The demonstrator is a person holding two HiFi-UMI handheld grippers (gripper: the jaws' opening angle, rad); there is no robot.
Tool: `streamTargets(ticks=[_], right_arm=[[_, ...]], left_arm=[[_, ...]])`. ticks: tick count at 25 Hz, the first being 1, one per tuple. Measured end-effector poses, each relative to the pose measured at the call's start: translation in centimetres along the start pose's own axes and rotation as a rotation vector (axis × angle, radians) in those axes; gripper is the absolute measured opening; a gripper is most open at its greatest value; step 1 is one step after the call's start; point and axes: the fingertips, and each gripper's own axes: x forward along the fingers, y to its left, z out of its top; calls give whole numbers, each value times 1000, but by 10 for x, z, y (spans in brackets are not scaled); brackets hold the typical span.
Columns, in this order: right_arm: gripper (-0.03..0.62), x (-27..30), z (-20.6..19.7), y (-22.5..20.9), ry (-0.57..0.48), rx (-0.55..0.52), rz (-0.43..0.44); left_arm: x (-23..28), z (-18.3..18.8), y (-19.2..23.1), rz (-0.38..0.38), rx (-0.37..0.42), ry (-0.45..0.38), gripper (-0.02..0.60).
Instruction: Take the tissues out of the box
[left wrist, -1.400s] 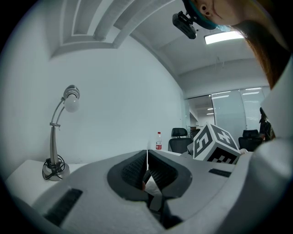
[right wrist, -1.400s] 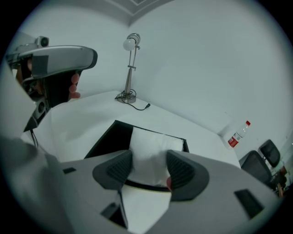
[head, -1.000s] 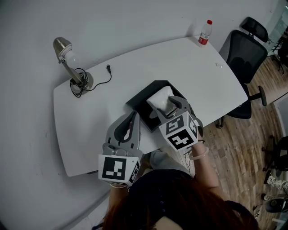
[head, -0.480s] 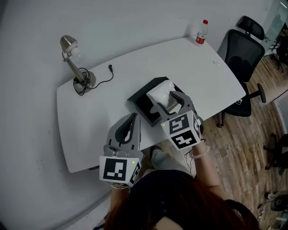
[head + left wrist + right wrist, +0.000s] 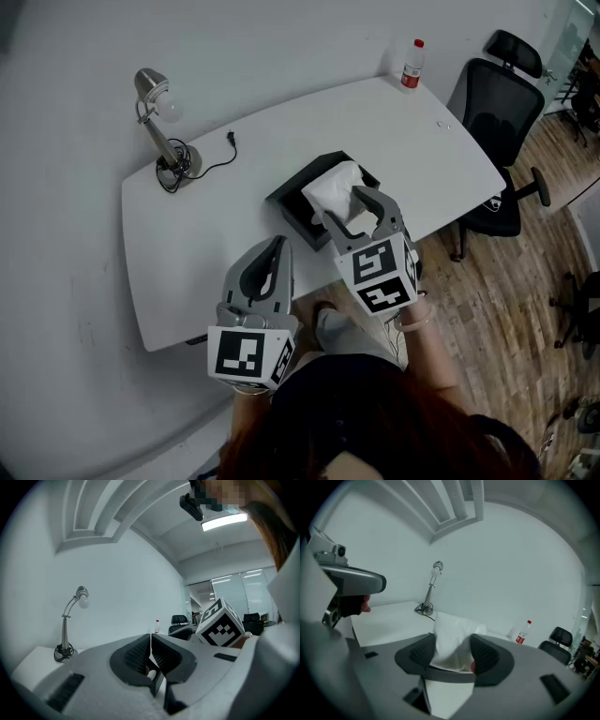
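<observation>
A black tissue box [image 5: 298,208] lies on the white table [image 5: 197,253], with a white tissue [image 5: 333,190] standing up out of its opening. My right gripper [image 5: 353,210] is just over the near side of the box, shut on that tissue. In the right gripper view the tissue [image 5: 451,629] fills the wide gap between the two pads of the right gripper [image 5: 452,645]. My left gripper [image 5: 275,249] hangs to the left of the box, near the table's front edge, apart from it. In the left gripper view, the left gripper [image 5: 150,641] has its jaws pressed together on nothing.
A desk lamp [image 5: 161,120] with a coiled cable and loose plug [image 5: 230,142] stands at the table's back left. A plastic bottle [image 5: 410,63] with a red label is at the far right corner. A black office chair [image 5: 497,108] stands beyond the right end, on wood flooring.
The right gripper has risen a little with the tissue, and more tissue stands out of the box. The left gripper has stayed where it was.
</observation>
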Motion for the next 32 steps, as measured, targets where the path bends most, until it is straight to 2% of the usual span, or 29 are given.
streamTargets(ticks=[32], right_arm=[[250,-101,22,39,-161,-25,-77]], left_arm=[[-89,12,-52,-7,19,-60,26]])
